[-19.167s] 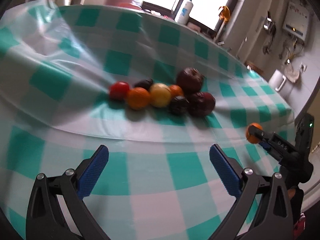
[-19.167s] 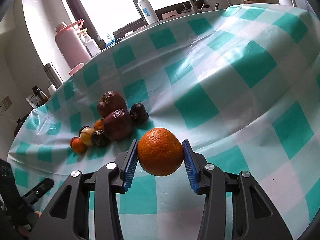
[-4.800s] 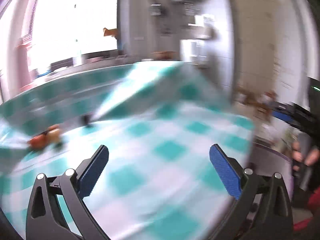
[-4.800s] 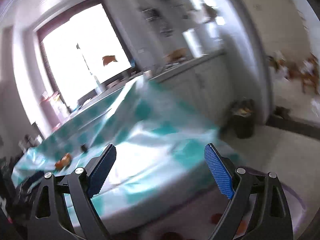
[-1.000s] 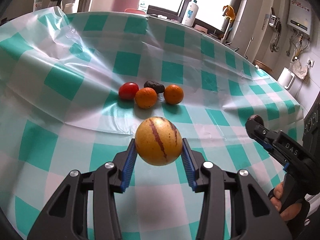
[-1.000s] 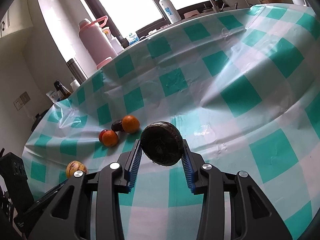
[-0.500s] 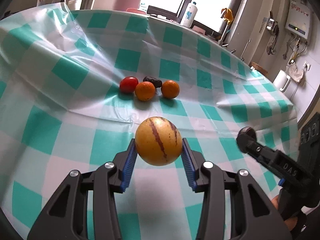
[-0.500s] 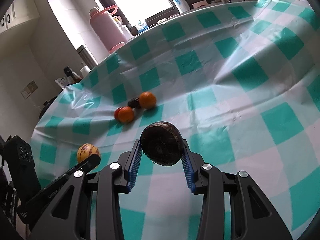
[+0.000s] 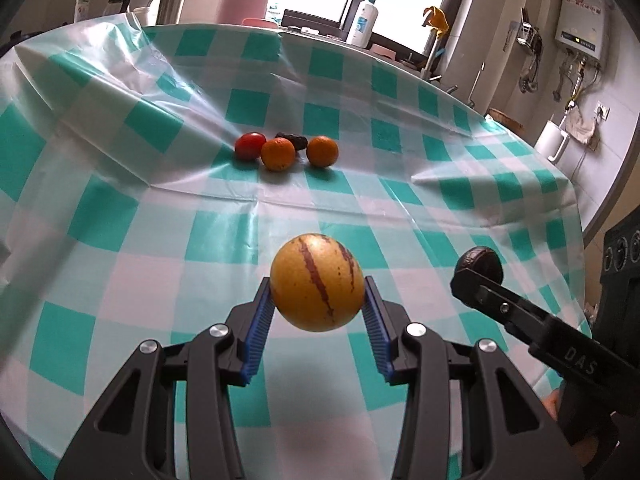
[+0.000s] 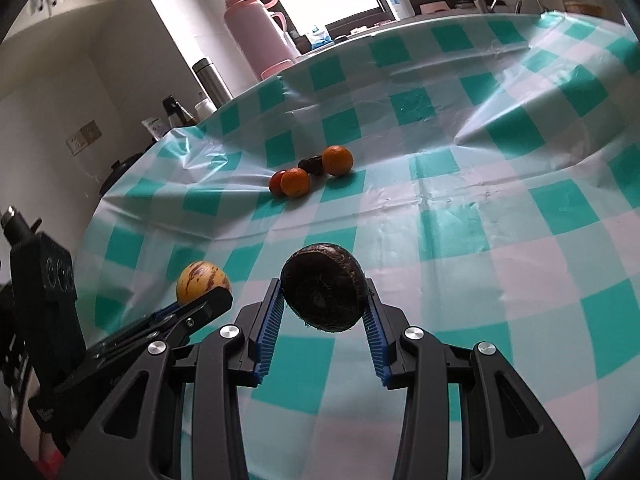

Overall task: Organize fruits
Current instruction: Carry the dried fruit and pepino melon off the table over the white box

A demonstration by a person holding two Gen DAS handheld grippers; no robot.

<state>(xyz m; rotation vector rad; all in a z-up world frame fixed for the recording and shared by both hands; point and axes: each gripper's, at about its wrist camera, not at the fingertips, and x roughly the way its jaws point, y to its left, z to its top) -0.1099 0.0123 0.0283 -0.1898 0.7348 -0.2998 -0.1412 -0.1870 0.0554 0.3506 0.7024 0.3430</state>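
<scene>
Fruits, six pieces, on or above a table with a green-and-white checked tablecloth (image 9: 120, 216).

Item 1: yellow fruit (image 9: 317, 282), round, golden skin with dark reddish-brown stripes running down from the top. Clamped between the blue ribbed pads of the left gripper (image 9: 317, 322), jaws narrowed to the fruit's width, one pad touching each side. Held clear above the tablecloth.

Item 2: dark fruit (image 10: 324, 287), brown-black, rough and wrinkled, somewhat flattened. Gripped between the pads of the right gripper (image 10: 324, 326), jaws narrowed onto it, also off the cloth. In the right wrist view it sits just right of the yellow fruit, the two grippers side by side.

Items 3–6: cluster lying on the cloth, well beyond the yellow fruit towards the far edge. Red tomato (image 9: 250, 145) at the cluster's left; orange (image 9: 278, 154) touching or just beside it; second orange (image 9: 322, 151) at the right, slightly apart; small dark oblong fruit (image 9: 291, 139) behind, between the two oranges.

Beyond the cluster, past the table's far edge: pink flask (image 10: 258, 30), steel thermos (image 10: 212, 80), white bottle (image 9: 363, 22).
</scene>
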